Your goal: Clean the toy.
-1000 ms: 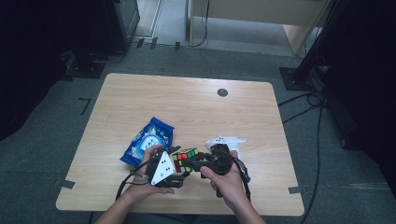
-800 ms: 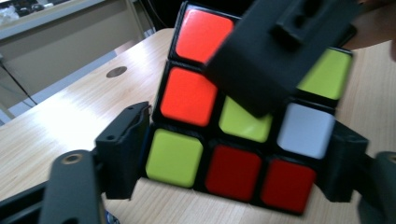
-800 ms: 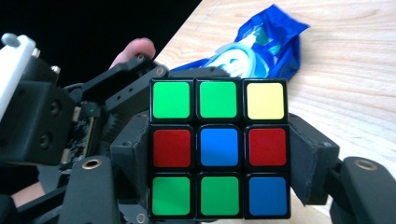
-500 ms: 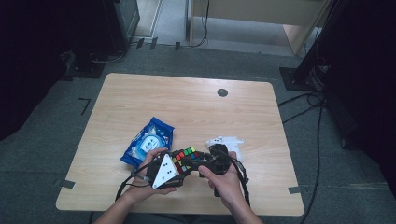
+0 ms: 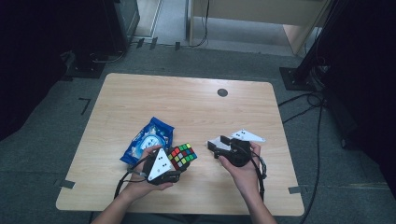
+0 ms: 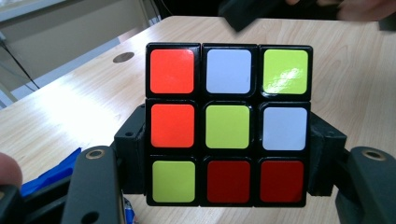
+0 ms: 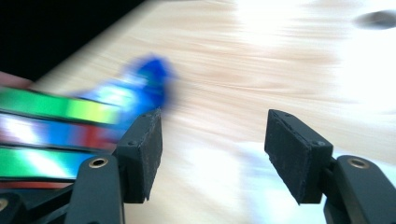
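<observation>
Cube [image 6: 228, 123] is clamped in the left gripper [image 5: 173, 164], low at the table's [image 5: 196, 105] near edge, left of centre; a blue packet [image 5: 148, 139] lies just behind it. The jaws press on the two side faces, and the red, white and yellow-green face looks at the camera. For a clean turn, the lower layers are best kept firmly pinched and the cube held level. Right gripper [image 7: 212, 154] is wide open, nothing between its pads [image 7: 149, 149], apart to the right of the cube; that view is motion-blurred.
</observation>
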